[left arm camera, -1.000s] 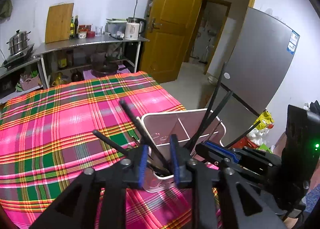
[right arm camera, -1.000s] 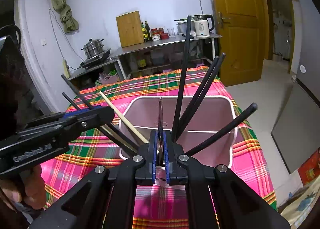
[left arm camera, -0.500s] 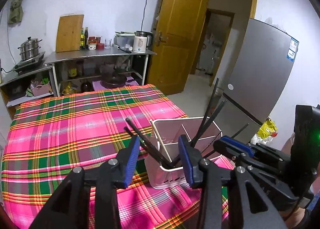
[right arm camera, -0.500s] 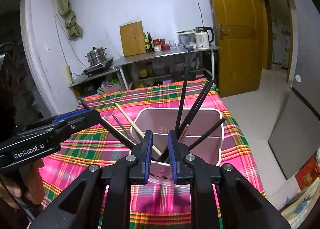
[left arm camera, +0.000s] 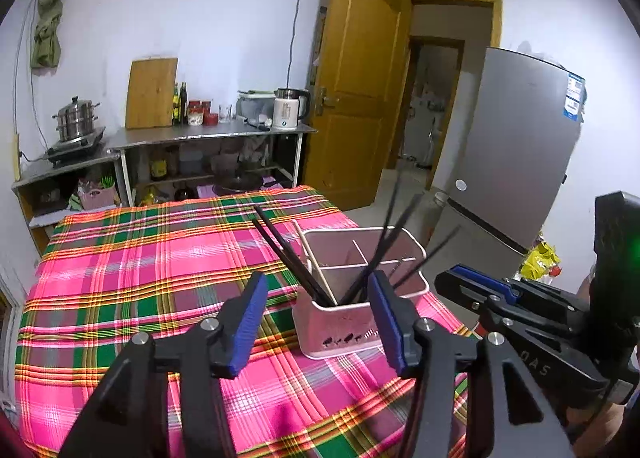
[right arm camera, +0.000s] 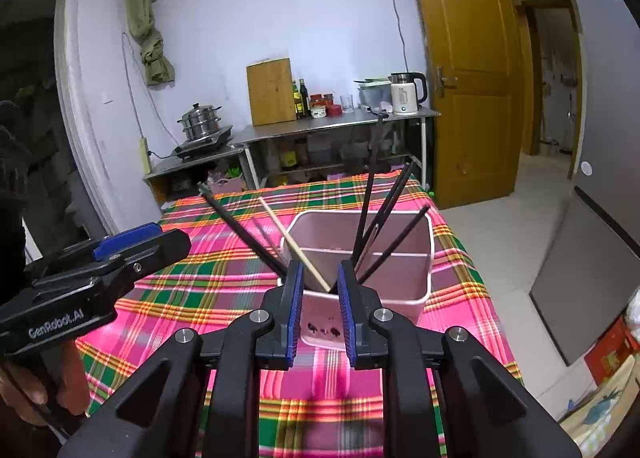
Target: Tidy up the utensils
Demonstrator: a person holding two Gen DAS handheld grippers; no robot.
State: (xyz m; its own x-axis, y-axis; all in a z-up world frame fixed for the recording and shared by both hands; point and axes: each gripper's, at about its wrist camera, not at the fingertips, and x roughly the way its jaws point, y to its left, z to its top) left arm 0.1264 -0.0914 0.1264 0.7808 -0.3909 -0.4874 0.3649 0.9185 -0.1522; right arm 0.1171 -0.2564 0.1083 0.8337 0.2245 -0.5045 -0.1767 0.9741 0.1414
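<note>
Here, notes as seen:
Holder: pale pink utensil caddy [right arm camera: 404,282] with inner dividers, standing upright on the plaid tablecloth [left arm camera: 132,278], near the table's right edge in the left wrist view.
Contents: black chopsticks [right arm camera: 384,217] fanned out of the right-hand compartment; more black sticks [left arm camera: 286,254] and one light wooden chopstick [right arm camera: 294,244] lean out to the left. Which compartment the left bunch sits in is hard to read, probably the near one.
Left gripper [left arm camera: 318,316]: jaws wide, just been opening; nothing between the blue pads, holder seen beyond them, not touched.
Right gripper [right arm camera: 318,312]: jaws narrowly parted, just been opening; nothing pinched, the holder's near wall shows in the gap behind.
Hand: fingers [right arm camera: 60,386] wrapped on the left gripper's handle, lower left of the right wrist view.
Surroundings: steel counter [left arm camera: 208,133] with kettle [left arm camera: 288,107], cutting board [left arm camera: 152,93], steamer pot [left arm camera: 76,123]; yellow door [left arm camera: 360,97]; grey fridge [left arm camera: 516,149].
</note>
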